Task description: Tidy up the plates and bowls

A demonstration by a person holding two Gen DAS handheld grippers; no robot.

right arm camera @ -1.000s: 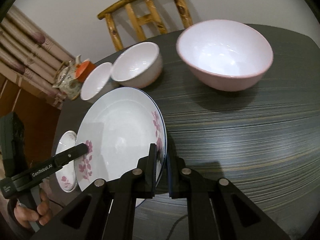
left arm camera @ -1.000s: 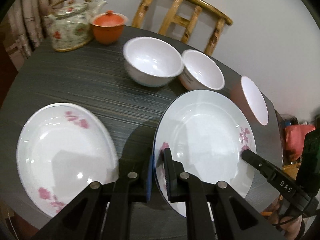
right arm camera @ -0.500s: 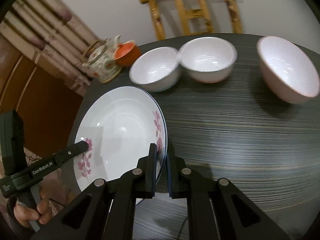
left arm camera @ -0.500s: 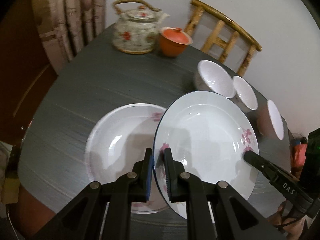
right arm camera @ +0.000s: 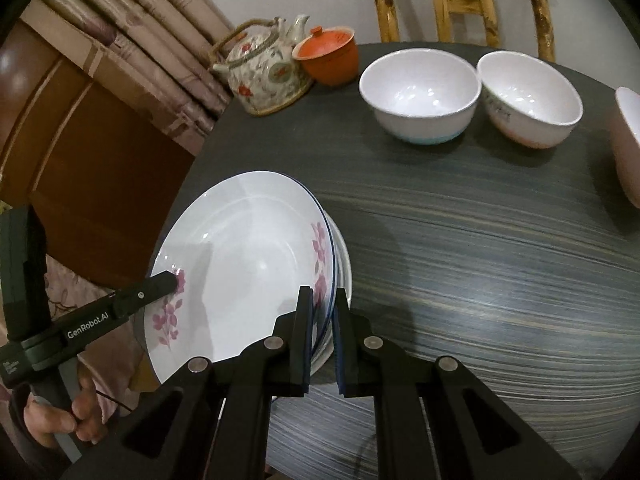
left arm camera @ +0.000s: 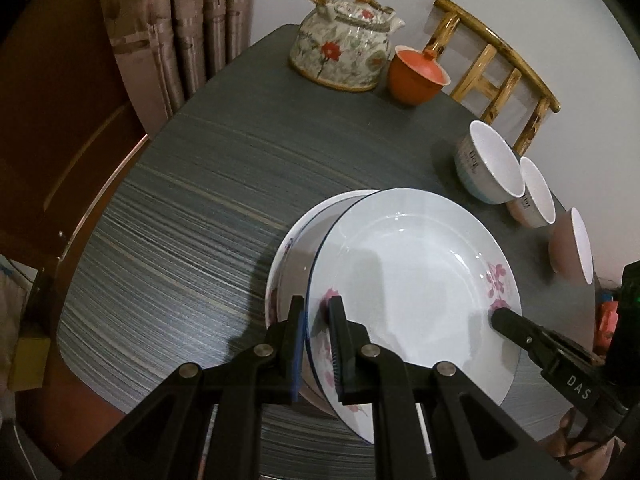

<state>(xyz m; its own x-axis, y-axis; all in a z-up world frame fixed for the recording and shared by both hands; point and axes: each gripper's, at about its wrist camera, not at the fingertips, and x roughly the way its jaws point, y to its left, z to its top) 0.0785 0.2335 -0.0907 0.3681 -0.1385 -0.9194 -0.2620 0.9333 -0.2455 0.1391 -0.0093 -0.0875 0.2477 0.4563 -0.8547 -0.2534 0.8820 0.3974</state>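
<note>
You hold the upper plate by opposite rims: left hand-held gripper and right hand-held gripper both clamped on it, above the lower plate near the surface's front edge. Glazed, stiff, breakable; likely slippery. Contact between the 2 plates is hidden.

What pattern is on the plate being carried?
White plate with pink flower sprays at opposite sides and a thin blue rim line; clearest in the right wrist view.
</note>
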